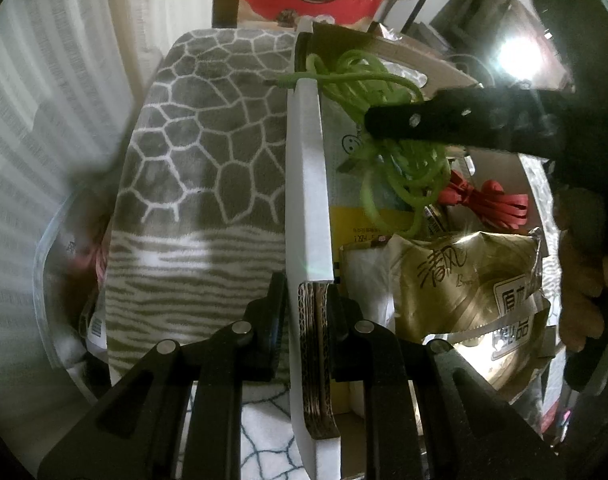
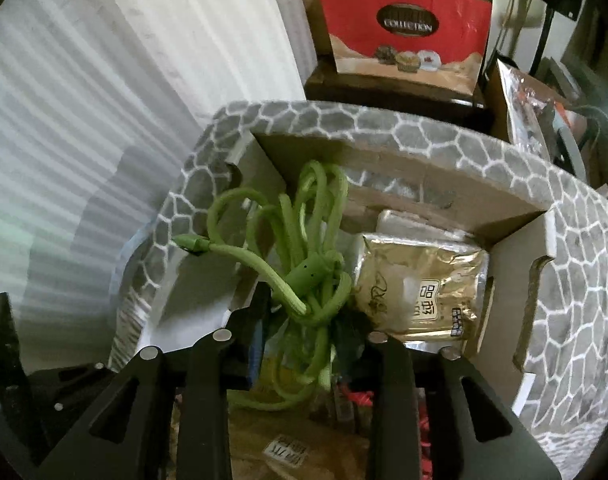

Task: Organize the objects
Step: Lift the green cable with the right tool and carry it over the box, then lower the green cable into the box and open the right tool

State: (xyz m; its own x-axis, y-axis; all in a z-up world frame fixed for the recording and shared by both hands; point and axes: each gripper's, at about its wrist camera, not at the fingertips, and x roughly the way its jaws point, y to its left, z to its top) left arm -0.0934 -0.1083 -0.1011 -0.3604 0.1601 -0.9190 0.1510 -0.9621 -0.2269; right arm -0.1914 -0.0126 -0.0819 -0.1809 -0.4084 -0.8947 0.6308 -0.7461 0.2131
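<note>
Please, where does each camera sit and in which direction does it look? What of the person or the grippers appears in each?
Left wrist: on the left gripper, looking steeply down at the box flap it clamps; fingers of a hand at right.
Right wrist: on the right gripper, looking down into the box.
Shared: green cable, gold packet, red bag.

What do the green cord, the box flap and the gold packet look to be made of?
Green cord: a braided fabric sleeve, matte, with a woven texture; the core is hidden. Box flap: corrugated cardboard with a white face, since fluting shows at its cut edge. Gold packet: probably metallised plastic film, shiny and crinkled.
</note>
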